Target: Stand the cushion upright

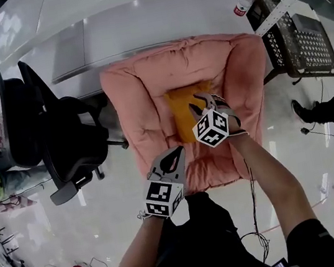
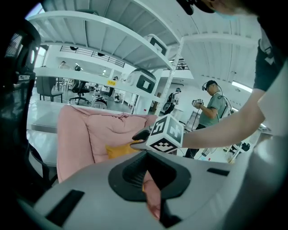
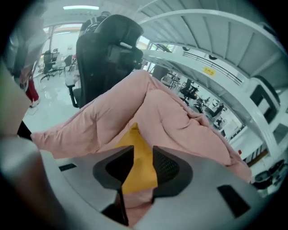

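A yellow cushion (image 1: pixel 182 109) lies in the hollow of a pink padded floor seat (image 1: pixel 142 96). My right gripper (image 1: pixel 204 100) is over the cushion's right part. In the right gripper view its jaws (image 3: pixel 137 168) are shut on the yellow cushion (image 3: pixel 140 155), whose pointed corner sticks up past them against the pink seat (image 3: pixel 175 117). My left gripper (image 1: pixel 172 155) is at the seat's front edge, and a fold of pink fabric (image 2: pixel 153 191) sits pinched in its narrow gap. The left gripper view also shows the right gripper's marker cube (image 2: pixel 165 134) beside the yellow cushion (image 2: pixel 118 149).
A black office chair (image 1: pixel 61 137) stands close to the seat's left side. A long grey bench (image 1: pixel 137 27) runs behind it. A black mesh crate (image 1: pixel 304 45) and a person's shoe (image 1: pixel 307 114) are at the right. Another person (image 2: pixel 211 108) stands farther off.
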A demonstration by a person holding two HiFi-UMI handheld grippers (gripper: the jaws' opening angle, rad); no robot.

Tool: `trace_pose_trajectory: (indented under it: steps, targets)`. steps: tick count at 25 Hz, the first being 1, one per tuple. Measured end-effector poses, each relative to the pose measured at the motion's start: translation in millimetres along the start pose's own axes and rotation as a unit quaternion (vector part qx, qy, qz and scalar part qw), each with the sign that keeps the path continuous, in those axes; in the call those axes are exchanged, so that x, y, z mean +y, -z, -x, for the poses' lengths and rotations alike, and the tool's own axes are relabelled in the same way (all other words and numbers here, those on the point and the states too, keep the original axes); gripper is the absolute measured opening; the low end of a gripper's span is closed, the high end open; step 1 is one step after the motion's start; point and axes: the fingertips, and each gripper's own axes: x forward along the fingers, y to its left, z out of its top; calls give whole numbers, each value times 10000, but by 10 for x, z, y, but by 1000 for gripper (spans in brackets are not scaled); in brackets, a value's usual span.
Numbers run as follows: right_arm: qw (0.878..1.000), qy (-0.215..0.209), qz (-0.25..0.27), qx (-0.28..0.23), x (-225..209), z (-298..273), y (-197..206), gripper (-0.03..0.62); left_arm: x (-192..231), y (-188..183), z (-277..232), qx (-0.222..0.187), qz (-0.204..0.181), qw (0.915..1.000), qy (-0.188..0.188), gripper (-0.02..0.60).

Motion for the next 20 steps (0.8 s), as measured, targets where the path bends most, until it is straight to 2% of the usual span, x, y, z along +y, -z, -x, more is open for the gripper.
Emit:
trace_pose_trajectory:
  steps: [4, 9, 14, 20]
  targets:
    - [9940, 448, -988, -167, -112, 355, -6, 61, 17, -103, -26, -62, -25, 10000, 31, 6]
    - [9707, 785, -2251, -304, -117, 857, 35, 23, 11, -196, 57, -92, -31, 9999, 39, 6]
    - [9501, 1114, -2885, -417, 33, 1317, -5, 14, -125, -262, 258, -161, -107, 9993, 323, 6]
    - [9192, 1468, -3575, -758, 267, 1891, -96, 9, -233, -328, 581, -129, -106, 9980, 605, 6]
